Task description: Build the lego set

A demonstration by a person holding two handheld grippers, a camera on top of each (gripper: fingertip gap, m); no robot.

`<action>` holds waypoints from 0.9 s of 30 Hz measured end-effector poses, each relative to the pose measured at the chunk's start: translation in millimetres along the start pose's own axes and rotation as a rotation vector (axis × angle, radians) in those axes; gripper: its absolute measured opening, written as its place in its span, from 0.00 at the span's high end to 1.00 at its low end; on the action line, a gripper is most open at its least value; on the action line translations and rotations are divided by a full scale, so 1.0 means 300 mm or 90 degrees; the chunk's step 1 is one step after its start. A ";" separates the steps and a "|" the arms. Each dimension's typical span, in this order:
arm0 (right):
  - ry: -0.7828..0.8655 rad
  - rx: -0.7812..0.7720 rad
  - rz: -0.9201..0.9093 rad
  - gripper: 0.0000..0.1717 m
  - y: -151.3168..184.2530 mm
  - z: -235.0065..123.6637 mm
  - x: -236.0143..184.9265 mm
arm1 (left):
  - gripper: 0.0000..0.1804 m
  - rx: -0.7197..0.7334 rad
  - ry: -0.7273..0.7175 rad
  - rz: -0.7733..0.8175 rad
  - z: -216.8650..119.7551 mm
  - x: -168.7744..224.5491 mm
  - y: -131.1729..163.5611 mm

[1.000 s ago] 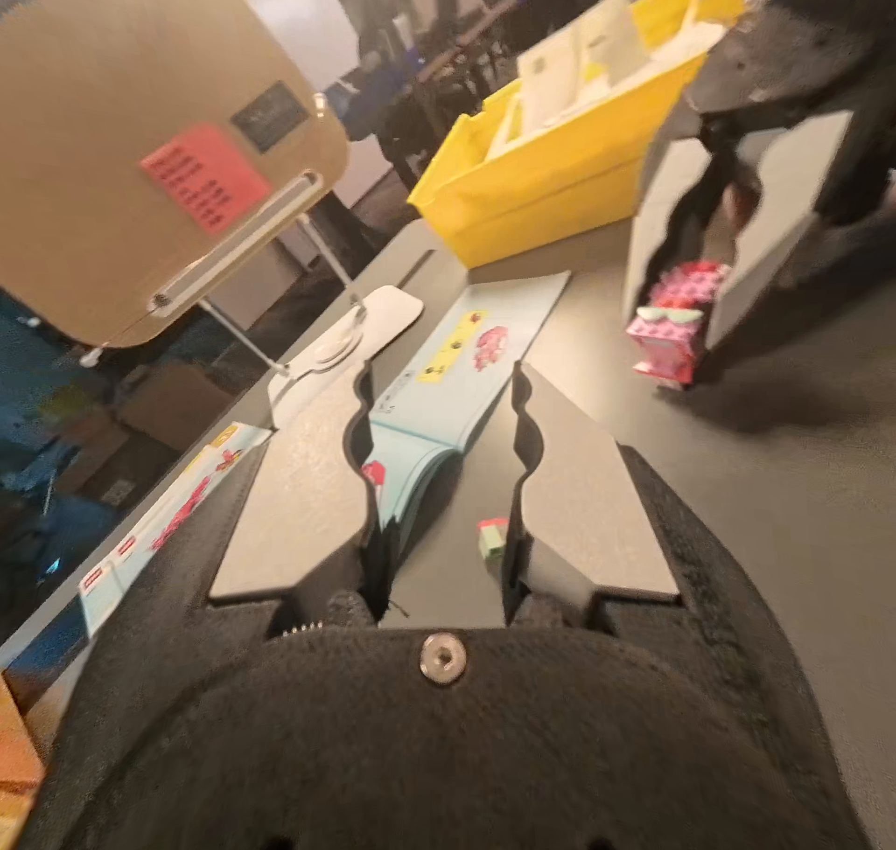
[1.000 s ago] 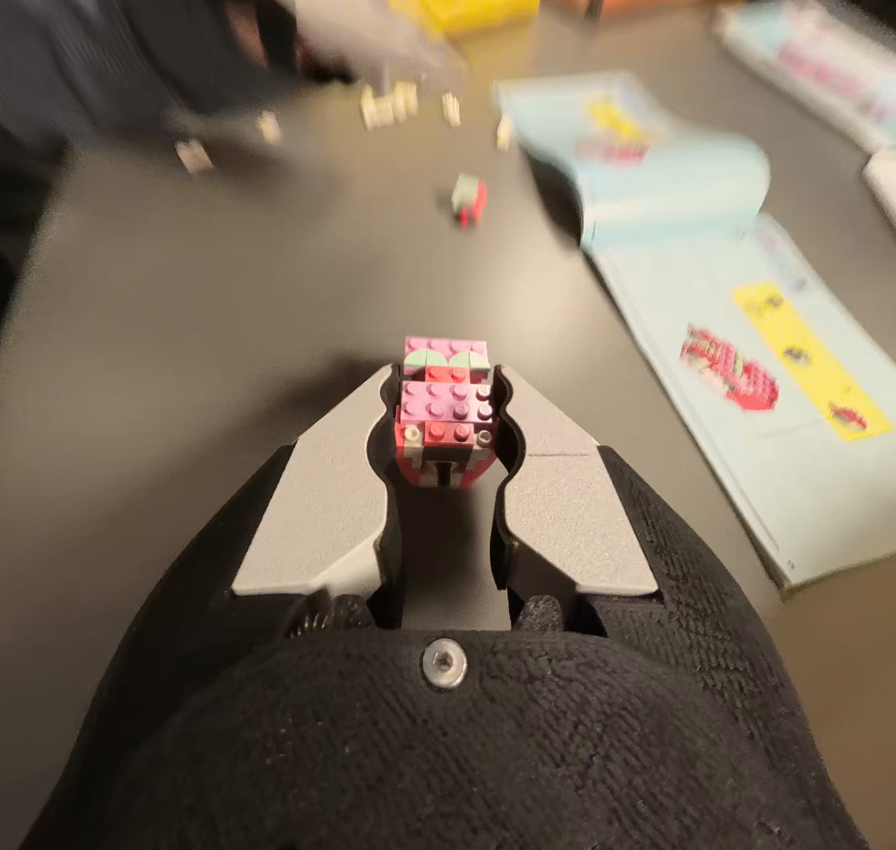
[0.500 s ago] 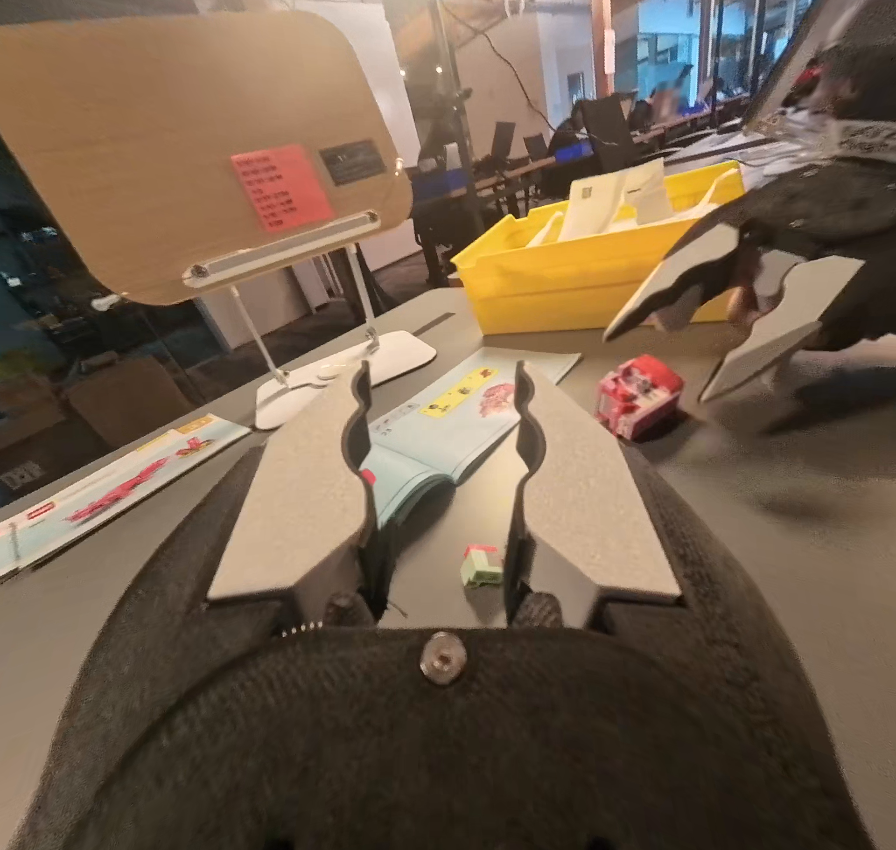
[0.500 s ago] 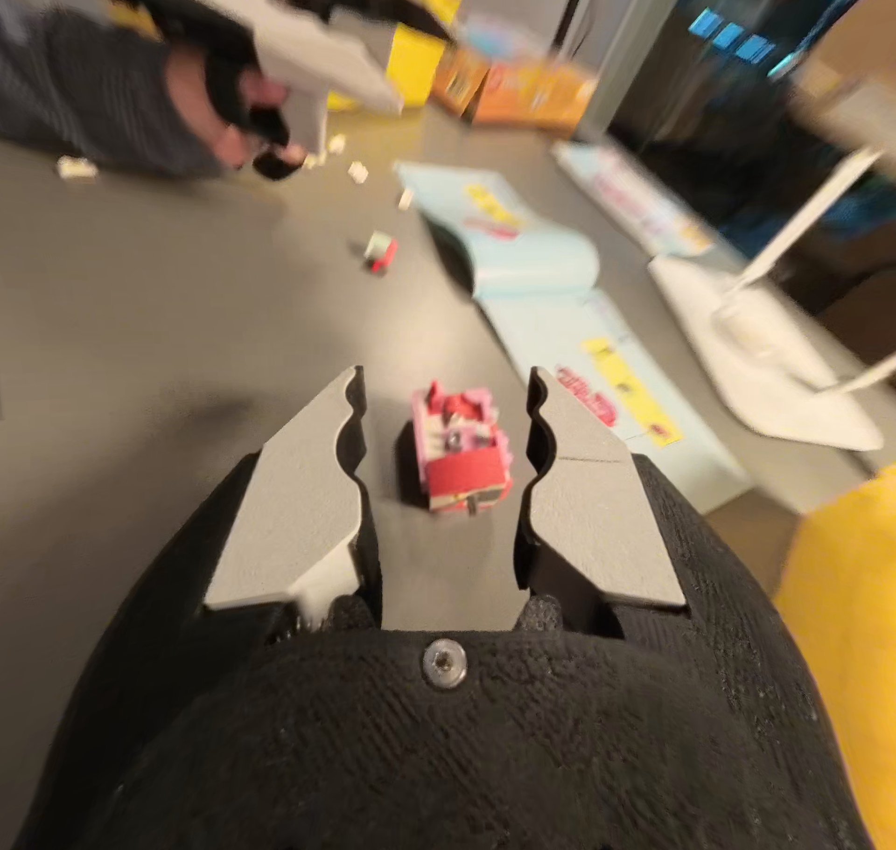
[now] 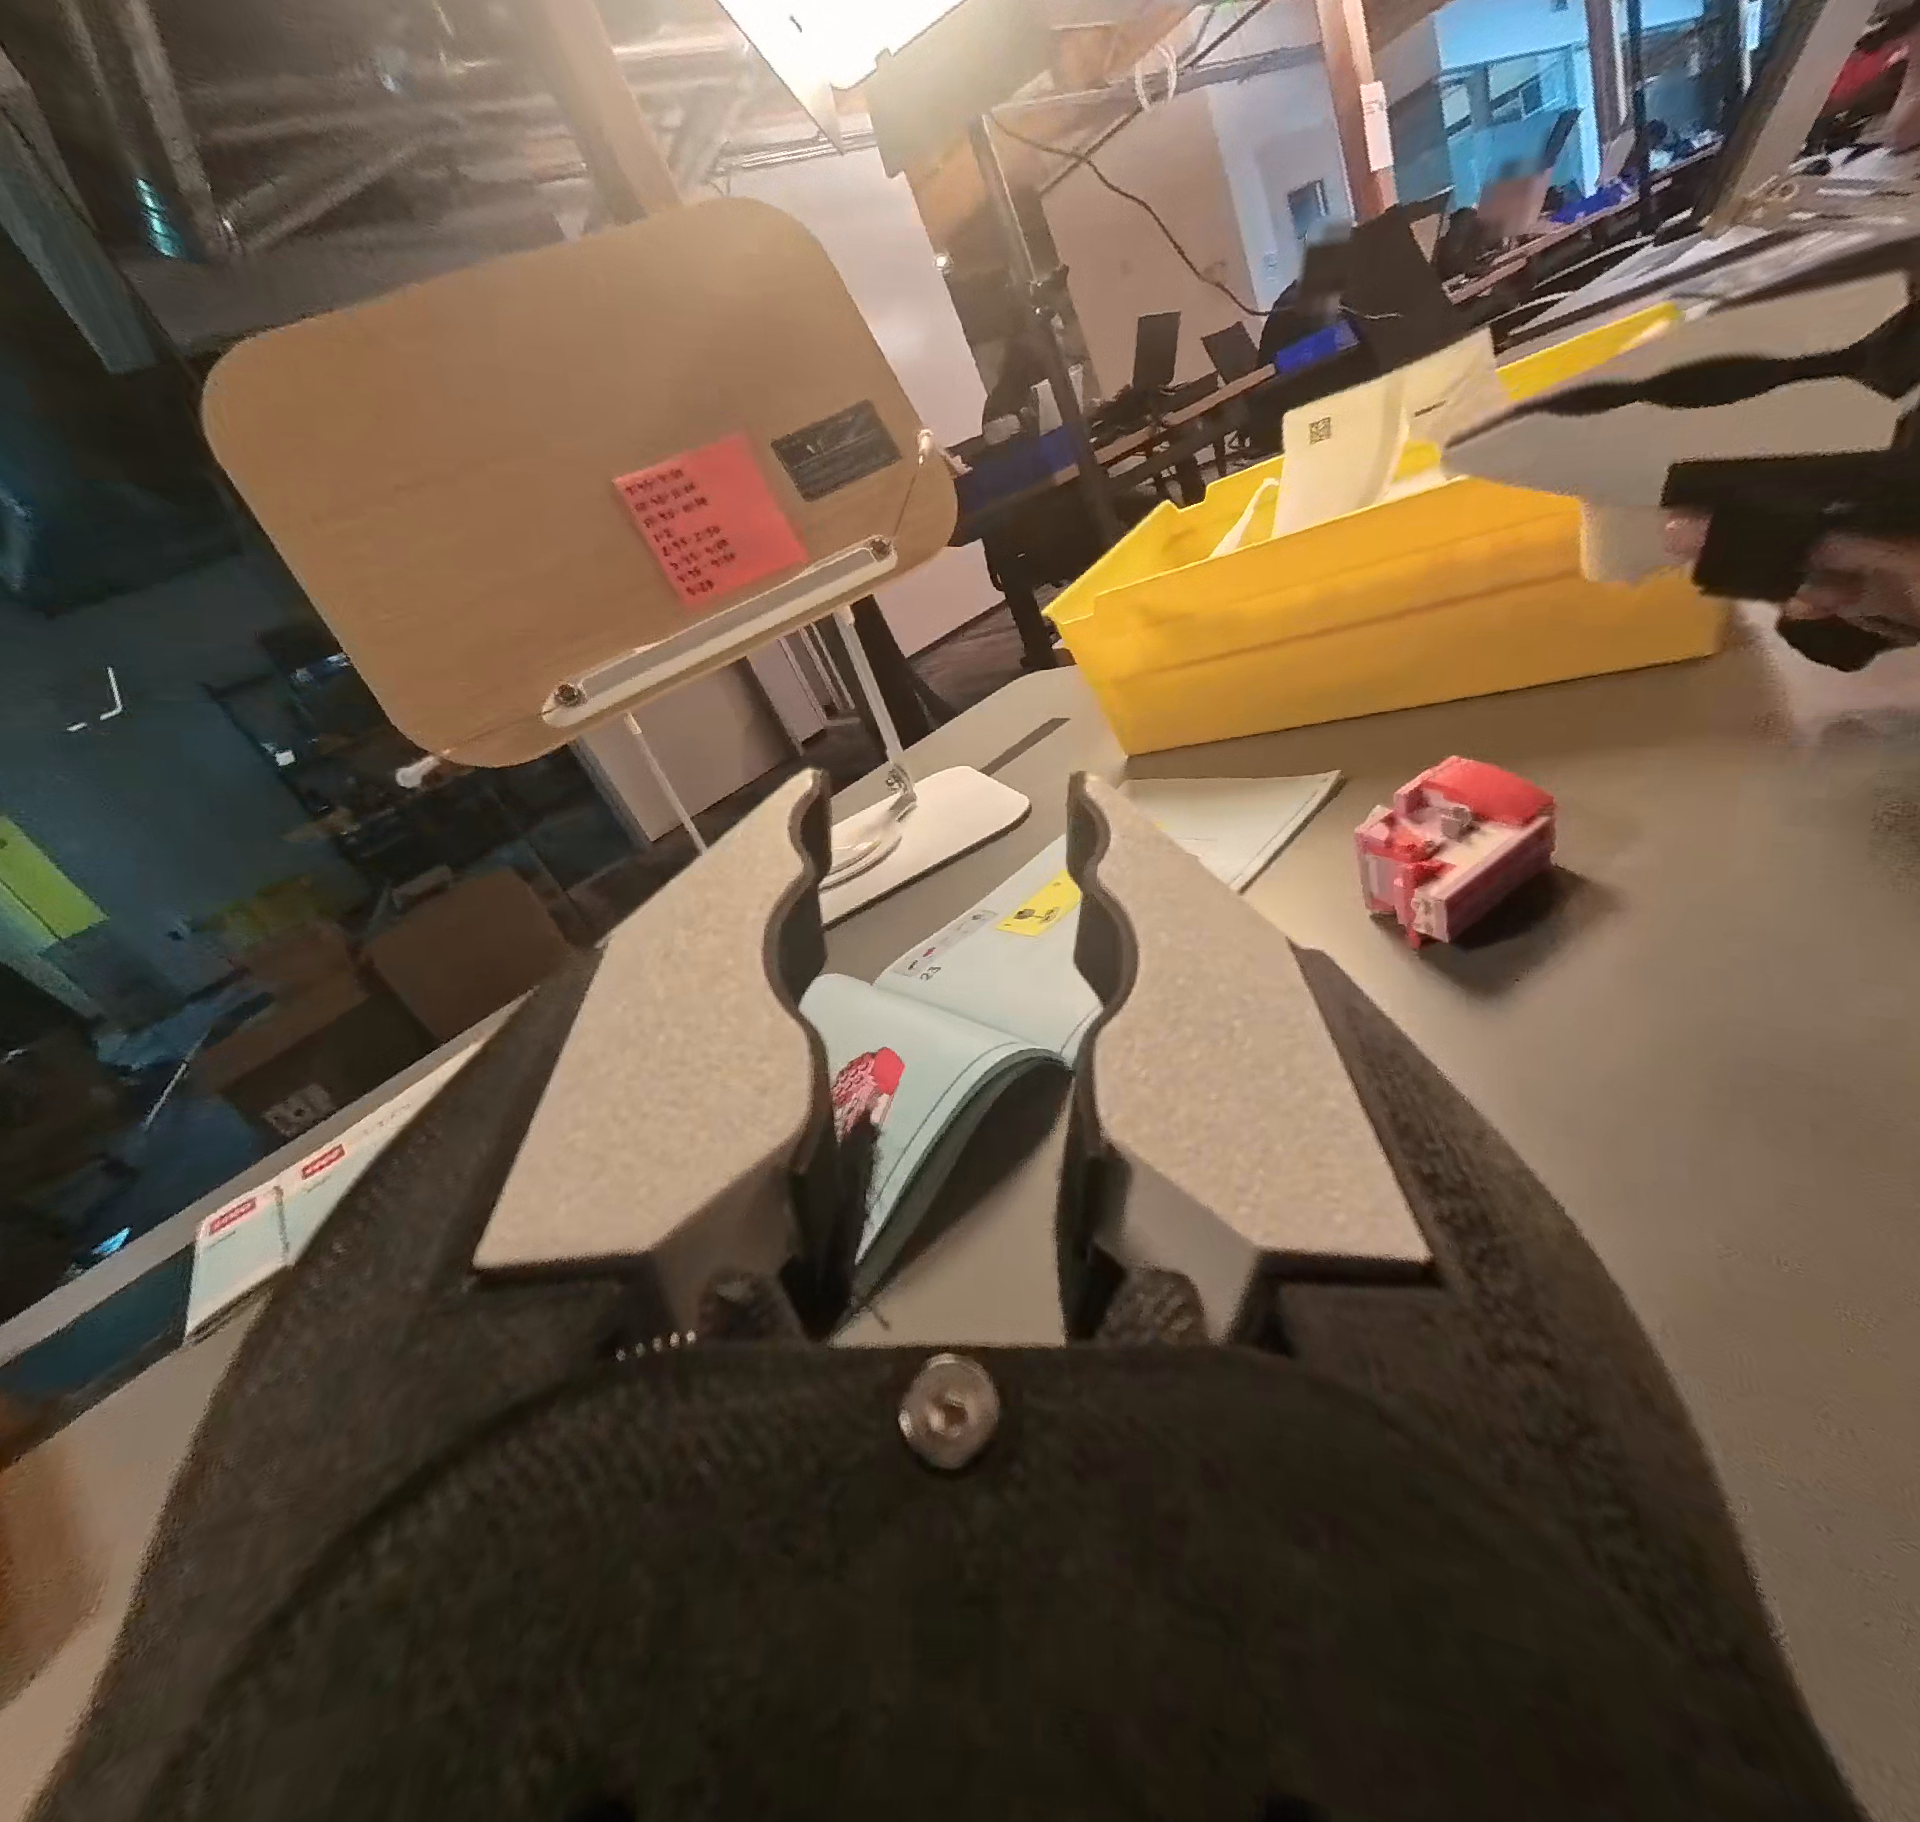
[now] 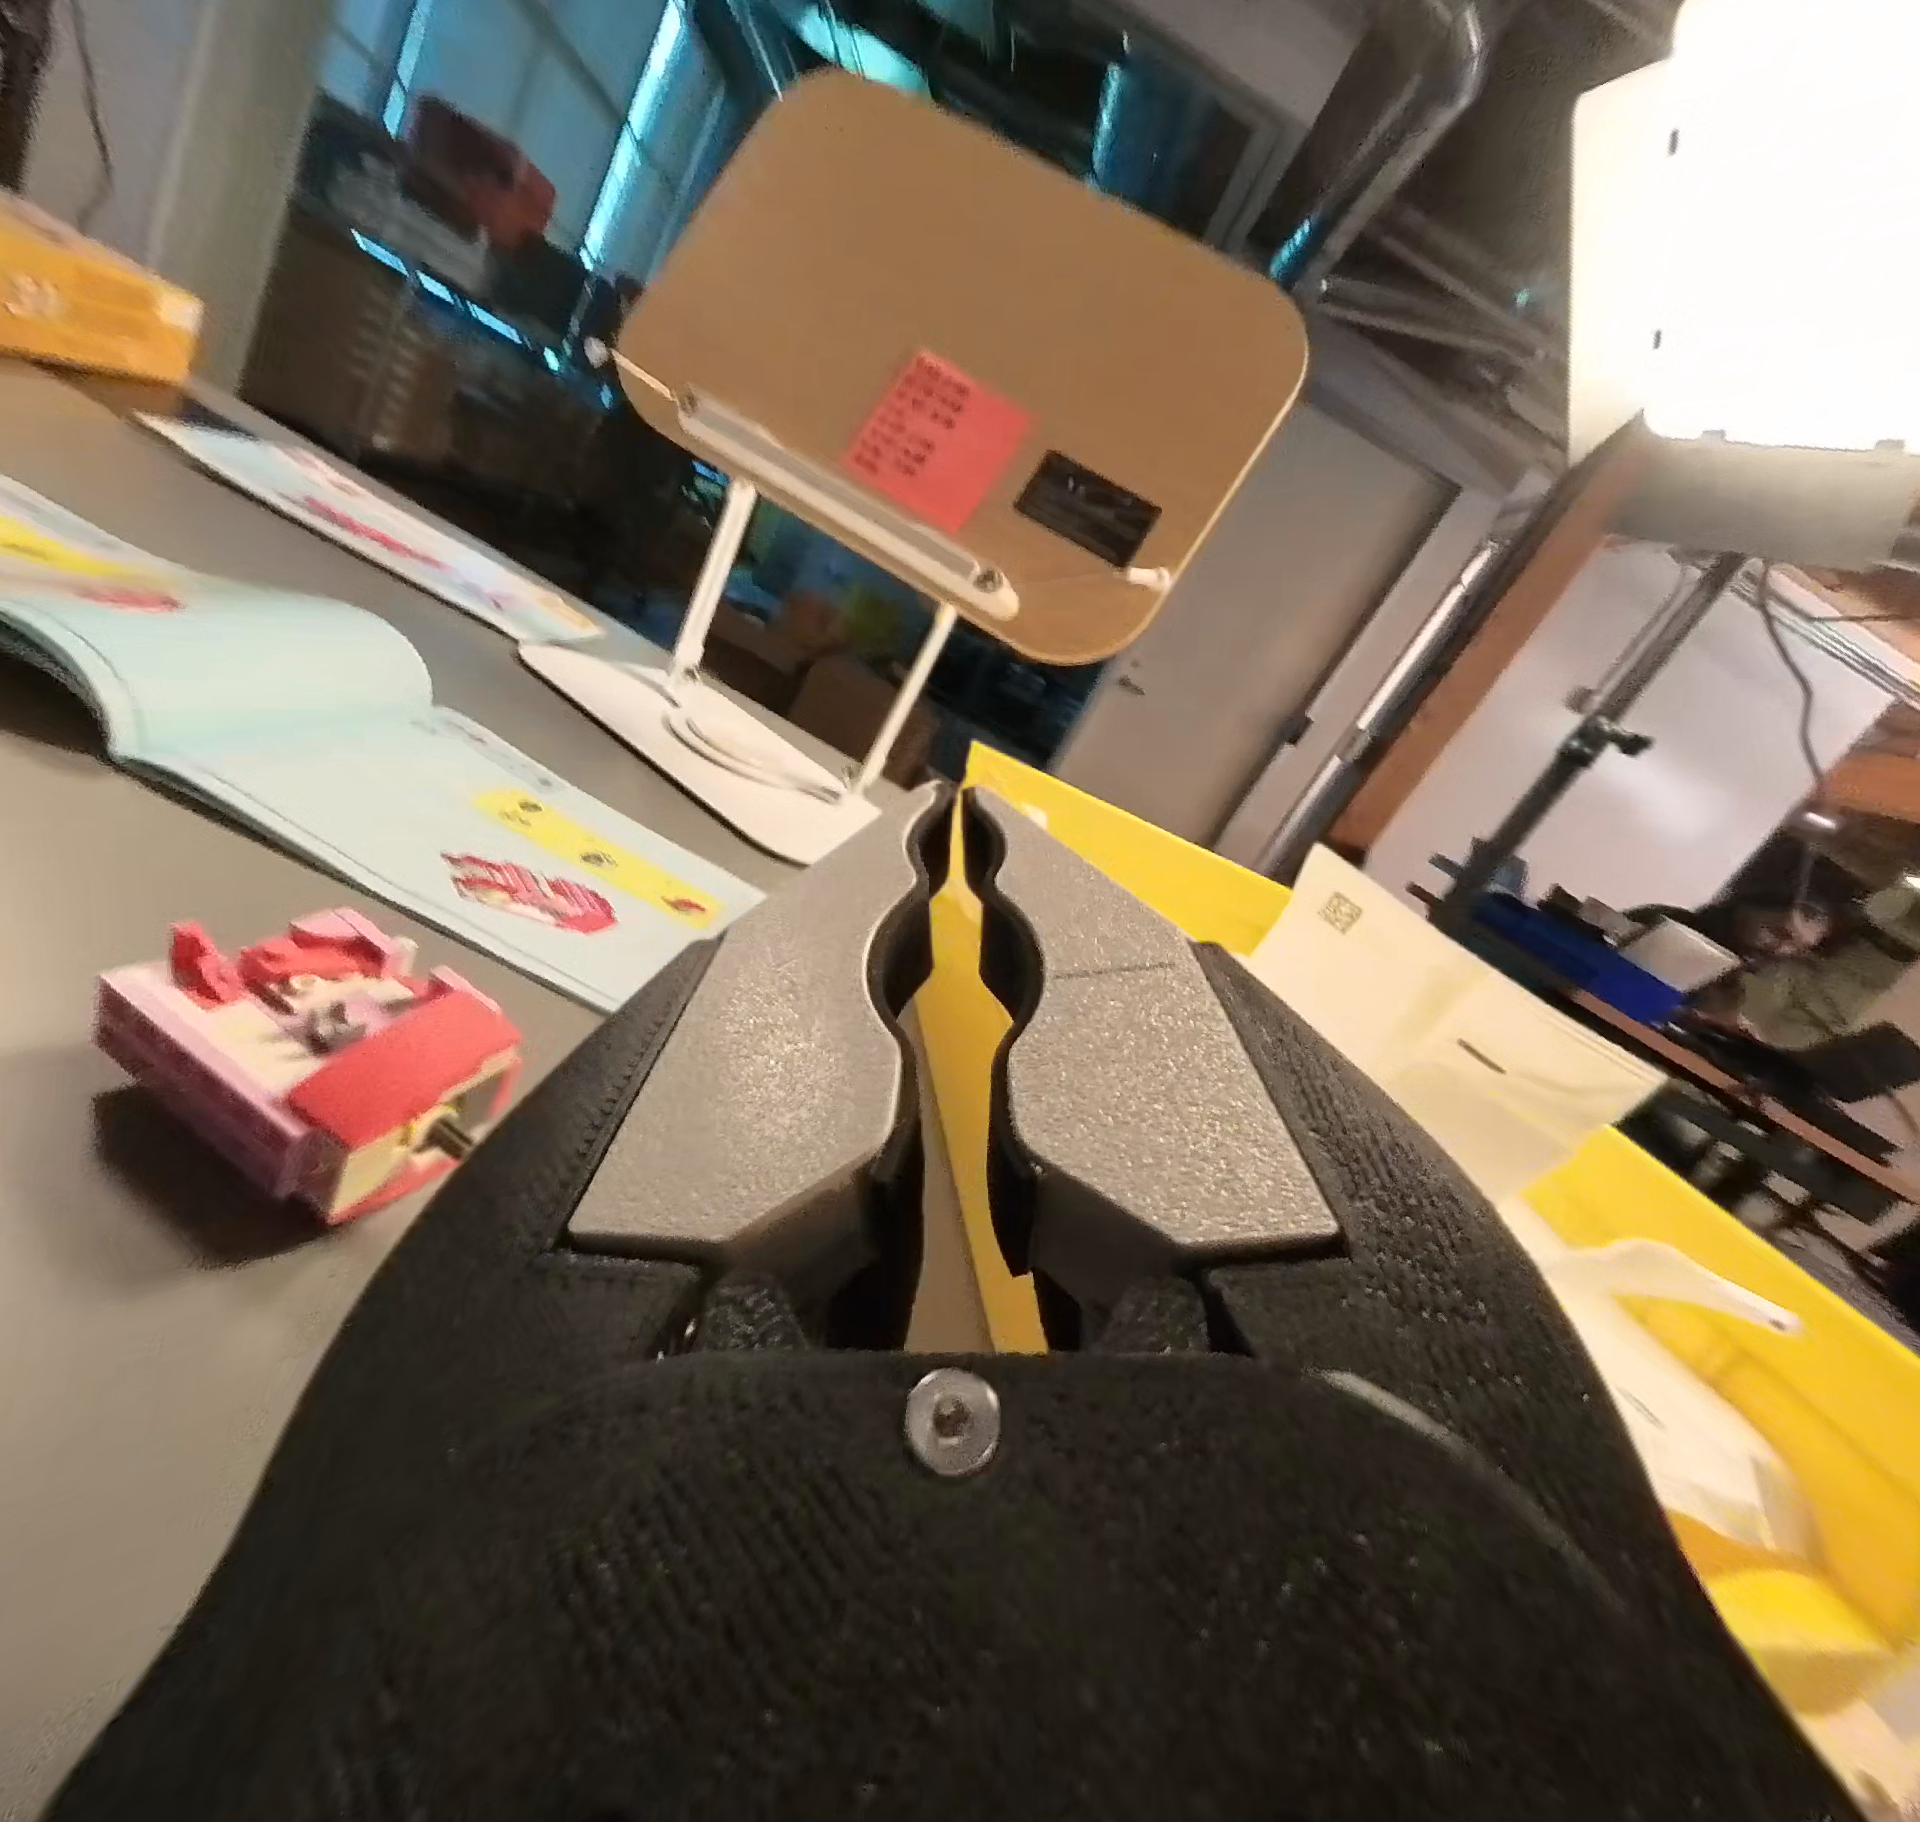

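Observation:
A pink and red brick model (image 5: 1455,858) lies on its side on the grey table (image 5: 1558,1097); it also shows in the right wrist view (image 6: 301,1055). My left gripper (image 5: 945,796) is open and empty, held above an open light-blue booklet (image 5: 966,1024). My right gripper (image 6: 956,796) is shut with nothing between its pads, to the right of the model and at the near edge of a yellow bin (image 6: 1143,858). In the left wrist view the right gripper (image 5: 1496,427) hangs above the bin (image 5: 1351,629), held by a gloved hand.
A wooden book stand (image 5: 571,484) on a white base stands at the table's far edge and shows in the right wrist view (image 6: 956,370). White bags (image 6: 1455,1024) lie in the bin. A second booklet (image 5: 249,1232) lies to the left. An orange box (image 6: 83,318) sits far left.
My right gripper opened and let go of the brick model, which now lies on the table. It then lifted away toward the yellow bin and its pads came together on air. My left gripper rose and narrowed slightly.

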State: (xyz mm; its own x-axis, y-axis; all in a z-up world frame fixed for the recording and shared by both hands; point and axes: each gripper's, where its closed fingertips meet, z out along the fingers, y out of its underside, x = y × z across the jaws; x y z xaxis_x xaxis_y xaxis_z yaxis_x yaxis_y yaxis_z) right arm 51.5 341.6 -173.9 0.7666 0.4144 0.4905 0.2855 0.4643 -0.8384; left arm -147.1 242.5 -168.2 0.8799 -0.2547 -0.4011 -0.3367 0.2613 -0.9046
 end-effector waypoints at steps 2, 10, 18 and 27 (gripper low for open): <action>0.006 -0.025 -0.028 1.00 0.018 0.007 -0.006 | 0.76 -0.003 0.004 -0.025 -0.004 -0.011 -0.001; 0.036 -0.059 -0.007 1.00 0.054 0.017 0.025 | 0.73 -0.159 0.158 -0.303 -0.013 -0.016 0.096; -0.011 -0.010 -0.023 1.00 0.020 0.056 -0.034 | 0.72 -0.425 0.250 -0.248 -0.064 0.094 0.291; -0.055 0.078 0.023 1.00 -0.048 0.082 -0.068 | 0.79 -0.521 0.287 -0.191 -0.089 0.173 0.379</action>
State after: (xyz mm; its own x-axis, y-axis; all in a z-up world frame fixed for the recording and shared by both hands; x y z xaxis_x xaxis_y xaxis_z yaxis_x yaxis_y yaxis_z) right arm 17.6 345.9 -165.9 0.7212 0.4964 0.4831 0.1813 0.5378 -0.8233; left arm -148.6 234.3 -295.9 0.8140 -0.5809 -0.0023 -0.3982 -0.5552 -0.7302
